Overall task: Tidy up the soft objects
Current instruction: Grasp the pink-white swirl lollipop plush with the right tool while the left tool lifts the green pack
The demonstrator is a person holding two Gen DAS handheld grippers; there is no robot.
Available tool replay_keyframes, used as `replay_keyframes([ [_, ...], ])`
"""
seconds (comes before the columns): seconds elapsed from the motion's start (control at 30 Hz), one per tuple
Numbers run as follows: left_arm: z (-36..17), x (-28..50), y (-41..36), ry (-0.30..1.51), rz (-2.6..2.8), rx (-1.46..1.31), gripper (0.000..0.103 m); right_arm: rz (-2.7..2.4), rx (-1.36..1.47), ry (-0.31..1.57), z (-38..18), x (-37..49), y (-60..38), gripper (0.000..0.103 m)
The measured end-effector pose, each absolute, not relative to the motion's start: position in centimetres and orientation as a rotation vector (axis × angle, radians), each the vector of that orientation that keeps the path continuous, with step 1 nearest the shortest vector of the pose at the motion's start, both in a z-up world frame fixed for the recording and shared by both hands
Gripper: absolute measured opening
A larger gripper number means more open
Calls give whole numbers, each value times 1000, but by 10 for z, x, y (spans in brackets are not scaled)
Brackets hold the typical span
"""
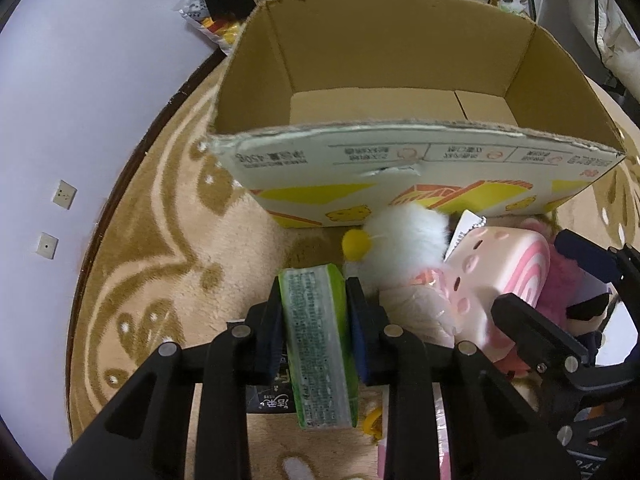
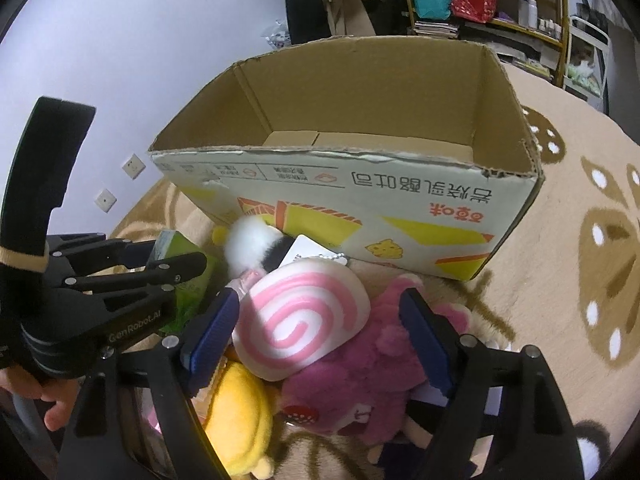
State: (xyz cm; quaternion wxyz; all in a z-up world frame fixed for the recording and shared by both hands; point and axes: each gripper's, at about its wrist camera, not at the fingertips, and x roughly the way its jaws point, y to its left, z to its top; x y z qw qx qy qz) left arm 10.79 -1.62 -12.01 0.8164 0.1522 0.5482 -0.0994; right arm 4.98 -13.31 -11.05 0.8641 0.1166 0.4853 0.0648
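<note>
Between the left gripper's (image 1: pixel 316 312) clamped blue pads sits one green tissue pack (image 1: pixel 320 344), squeezed on both flanks, small print running down its clear face but too fine to read. Just right of those jaws lie one white fluffy toy (image 1: pixel 404 236) with a yellow pom, then one pink-swirl cushion (image 2: pixel 300 320). The right gripper (image 2: pixel 320 340) stands spread wide around that cushion and one magenta plush (image 2: pixel 360 372); the pads press on neither. Below its left pad rests one yellow plush (image 2: pixel 236 420). Ahead of both jaws stands one open cardboard box (image 2: pixel 400 208), its ragged near rim just beyond the toys, its floor bare and roomy. Upside-down Chinese print and yellow bread pictures mark its near wall. "GenRobot.AI" reads on the left tool's body. One tan patterned rug (image 2: pixel 580 240) lies open to the right.
</note>
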Motion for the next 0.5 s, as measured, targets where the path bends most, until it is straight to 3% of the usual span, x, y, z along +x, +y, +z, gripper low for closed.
replay_keyframes([
  [0.13,-115,106,-15,1154,-198,323,27,115,203,1046,-116,52,-134,83],
  [0.23,-111,105,-14,1141,-182,327,26,148,189,1064,-113,55,-132,48],
  [0.37,-107,106,-9,1124,-165,324,26,141,164,1055,-110,50,-125,32],
  [0.5,-98,104,-3,1107,-148,312,26,142,155,1022,-100,43,-123,27],
])
